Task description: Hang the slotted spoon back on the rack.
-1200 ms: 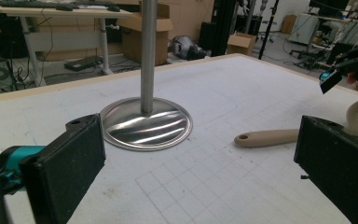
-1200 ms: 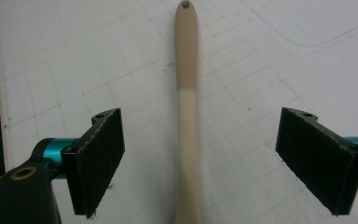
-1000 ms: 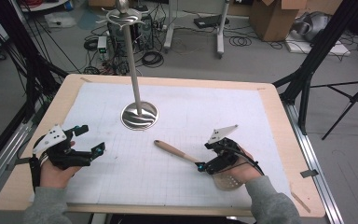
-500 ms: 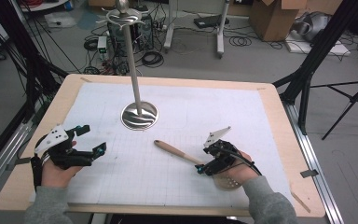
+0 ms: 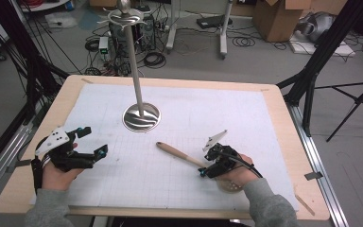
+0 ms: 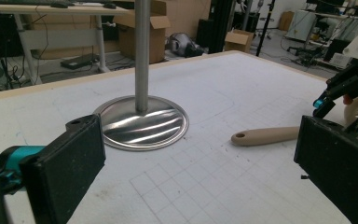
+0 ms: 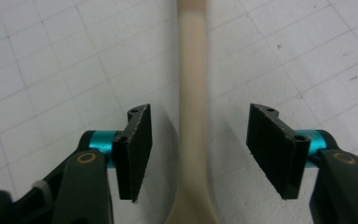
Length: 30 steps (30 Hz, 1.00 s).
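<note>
Spoon handle [image 7: 191, 93] between closing right gripper [image 7: 198, 149] jaws, untouched, clear gaps either side.

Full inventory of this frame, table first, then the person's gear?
Beige wooden slotted spoon: 1, beige, lying on the mat right of centre, handle between the right tool's jaws, pads not yet touching.
Shiny metal stand with round base and tall pole: 1, silver, mat centre.
White gridded mat: 1, white, covering the table.
Light wooden table: 1, pale wood.
Cardboard boxes: several, brown, floor behind.
Left tool: 1, black with teal, open, near left edge of the mat.
Right tool: 1, black with teal, jaws have just been closing around the handle.
</note>
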### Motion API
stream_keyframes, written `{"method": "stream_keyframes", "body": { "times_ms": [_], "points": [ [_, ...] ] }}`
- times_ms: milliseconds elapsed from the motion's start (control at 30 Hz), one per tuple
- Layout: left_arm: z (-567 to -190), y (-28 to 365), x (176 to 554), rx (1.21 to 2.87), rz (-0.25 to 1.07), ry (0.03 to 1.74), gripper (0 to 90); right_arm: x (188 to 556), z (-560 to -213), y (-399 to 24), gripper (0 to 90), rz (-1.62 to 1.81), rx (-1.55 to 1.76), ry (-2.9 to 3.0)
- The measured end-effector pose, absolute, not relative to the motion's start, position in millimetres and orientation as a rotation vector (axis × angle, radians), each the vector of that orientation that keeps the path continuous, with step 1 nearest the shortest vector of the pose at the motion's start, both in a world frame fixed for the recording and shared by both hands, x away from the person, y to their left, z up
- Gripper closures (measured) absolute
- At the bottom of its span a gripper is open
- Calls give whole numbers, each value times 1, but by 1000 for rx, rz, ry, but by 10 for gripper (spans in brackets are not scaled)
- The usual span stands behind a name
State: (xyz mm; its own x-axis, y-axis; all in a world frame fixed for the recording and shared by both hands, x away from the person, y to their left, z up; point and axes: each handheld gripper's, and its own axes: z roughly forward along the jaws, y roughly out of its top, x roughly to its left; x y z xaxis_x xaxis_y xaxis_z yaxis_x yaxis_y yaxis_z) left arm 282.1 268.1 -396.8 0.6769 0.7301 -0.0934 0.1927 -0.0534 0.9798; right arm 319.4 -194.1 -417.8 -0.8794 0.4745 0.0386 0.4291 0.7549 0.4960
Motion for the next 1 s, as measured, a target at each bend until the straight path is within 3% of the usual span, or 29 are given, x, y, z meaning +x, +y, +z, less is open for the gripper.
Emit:
{"method": "stream_keyframes", "body": {
  "times_ms": [600,1000],
  "points": [
    [-398,269,281,1601,519,779,23,315,-418,-193,754,757,685,2853],
    [-398,269,282,1604,517,777,23,315,-418,-192,777,763,677,2868]
  ]
}}
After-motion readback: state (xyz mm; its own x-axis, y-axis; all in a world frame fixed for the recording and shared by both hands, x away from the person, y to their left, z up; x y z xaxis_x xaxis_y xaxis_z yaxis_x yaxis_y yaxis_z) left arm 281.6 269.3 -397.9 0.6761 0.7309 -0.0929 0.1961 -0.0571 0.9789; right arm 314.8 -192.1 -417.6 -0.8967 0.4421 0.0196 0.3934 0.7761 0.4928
